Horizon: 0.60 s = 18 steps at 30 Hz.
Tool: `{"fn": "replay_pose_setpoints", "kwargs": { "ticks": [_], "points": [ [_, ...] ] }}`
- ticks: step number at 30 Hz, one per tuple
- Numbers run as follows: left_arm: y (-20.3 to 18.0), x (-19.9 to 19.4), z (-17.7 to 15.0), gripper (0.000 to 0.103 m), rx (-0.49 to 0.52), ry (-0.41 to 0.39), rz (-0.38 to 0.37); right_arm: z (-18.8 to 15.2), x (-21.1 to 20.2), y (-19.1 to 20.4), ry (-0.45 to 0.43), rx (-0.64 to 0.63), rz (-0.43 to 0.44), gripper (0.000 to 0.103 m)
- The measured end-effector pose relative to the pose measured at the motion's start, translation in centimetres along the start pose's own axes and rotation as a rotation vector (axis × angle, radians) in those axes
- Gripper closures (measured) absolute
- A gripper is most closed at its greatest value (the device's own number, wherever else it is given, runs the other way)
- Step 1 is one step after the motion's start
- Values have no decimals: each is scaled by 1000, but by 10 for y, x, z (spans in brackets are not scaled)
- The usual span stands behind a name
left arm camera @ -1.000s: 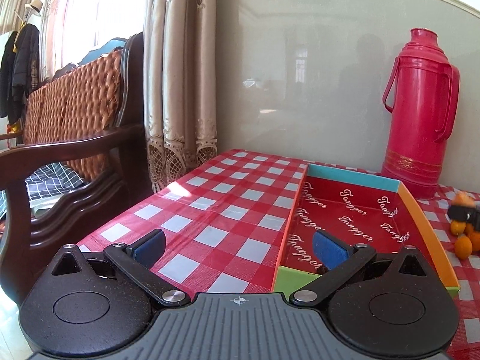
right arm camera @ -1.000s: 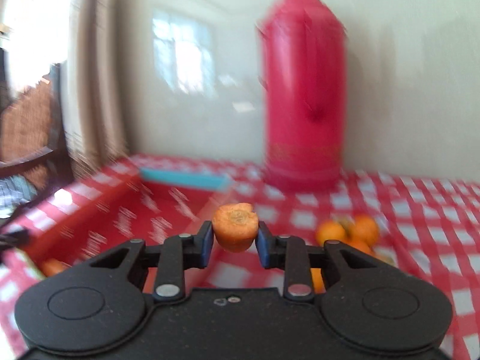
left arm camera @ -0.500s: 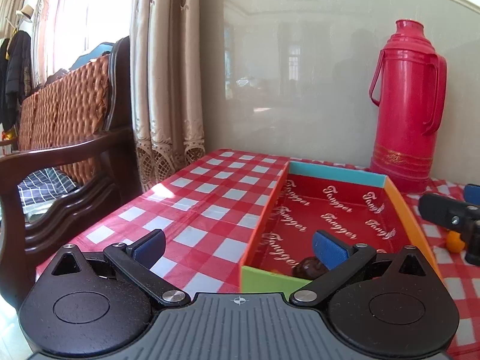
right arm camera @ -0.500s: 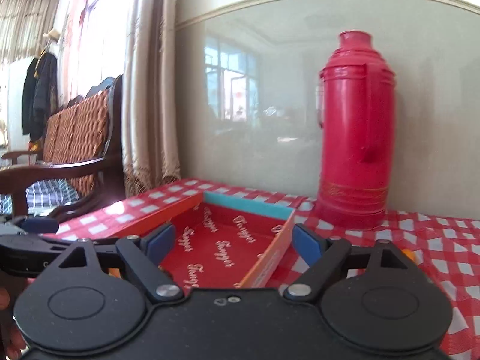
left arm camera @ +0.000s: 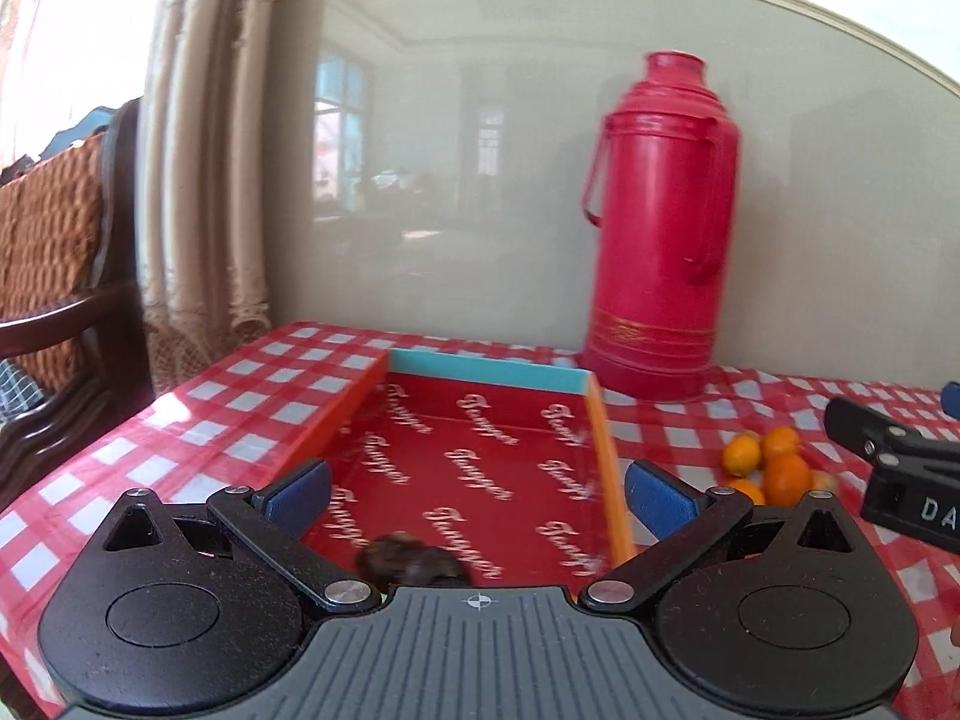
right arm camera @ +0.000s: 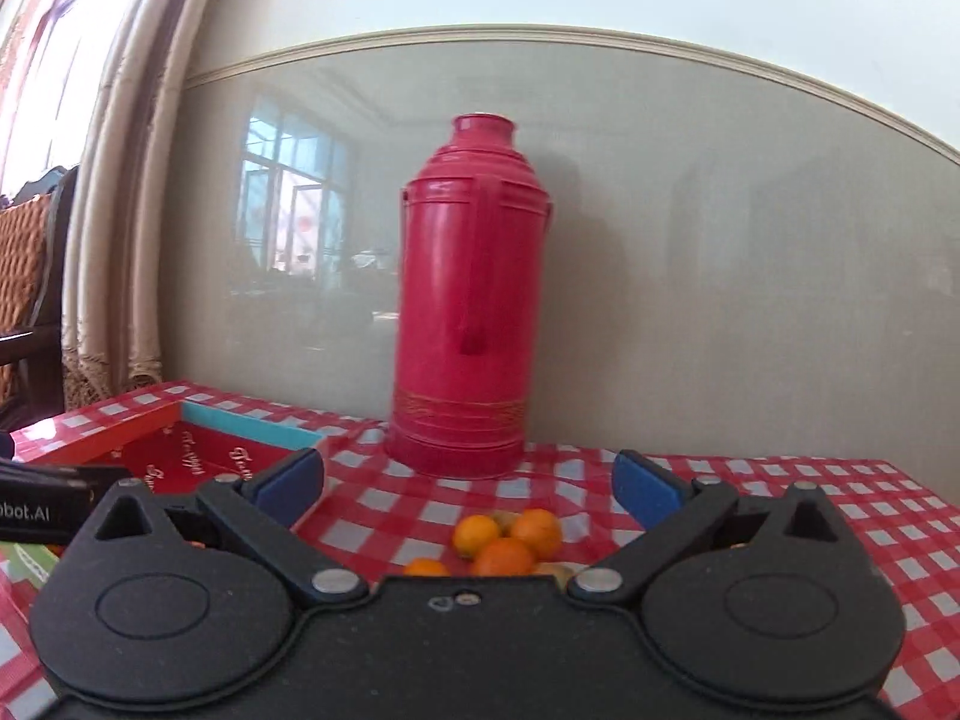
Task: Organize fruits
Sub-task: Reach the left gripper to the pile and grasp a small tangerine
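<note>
A red tray (left arm camera: 480,450) with orange sides and a blue far wall lies on the checked table. A dark brown fruit (left arm camera: 414,561) lies at its near end, just under my open, empty left gripper (left arm camera: 477,489). A pile of small oranges (left arm camera: 774,468) sits right of the tray; it also shows in the right wrist view (right arm camera: 507,543). My right gripper (right arm camera: 468,486) is open and empty, above and just behind the oranges. It shows at the right edge of the left wrist view (left arm camera: 888,468). The tray shows at the left in the right wrist view (right arm camera: 198,456).
A tall red thermos (left arm camera: 657,234) stands against the wall behind the tray and oranges; it also shows in the right wrist view (right arm camera: 474,306). A wooden chair (left arm camera: 54,276) and curtain (left arm camera: 204,168) are left of the table. The left gripper's body (right arm camera: 42,507) shows at left.
My right gripper held an orange piece a second ago, opened over the tray and has swung right to the orange pile. My left gripper has shifted right, over the tray.
</note>
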<state>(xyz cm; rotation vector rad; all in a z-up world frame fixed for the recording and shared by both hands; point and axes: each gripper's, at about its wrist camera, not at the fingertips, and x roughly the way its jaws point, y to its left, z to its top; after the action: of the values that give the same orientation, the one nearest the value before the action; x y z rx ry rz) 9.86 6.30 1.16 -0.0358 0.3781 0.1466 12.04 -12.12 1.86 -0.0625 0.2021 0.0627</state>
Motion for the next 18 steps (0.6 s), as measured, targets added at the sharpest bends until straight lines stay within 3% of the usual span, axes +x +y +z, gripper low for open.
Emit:
{"fn": "replay_pose_setpoints", "kwargs": {
  "ticks": [6, 18],
  "points": [
    [-40, 2, -2, 0, 98, 10, -17, -7, -5, -29, 25, 16, -72, 6],
    [-86, 8, -3, 0, 114, -27, -55, -20, -11, -79, 74, 14, -156, 6]
  ]
}}
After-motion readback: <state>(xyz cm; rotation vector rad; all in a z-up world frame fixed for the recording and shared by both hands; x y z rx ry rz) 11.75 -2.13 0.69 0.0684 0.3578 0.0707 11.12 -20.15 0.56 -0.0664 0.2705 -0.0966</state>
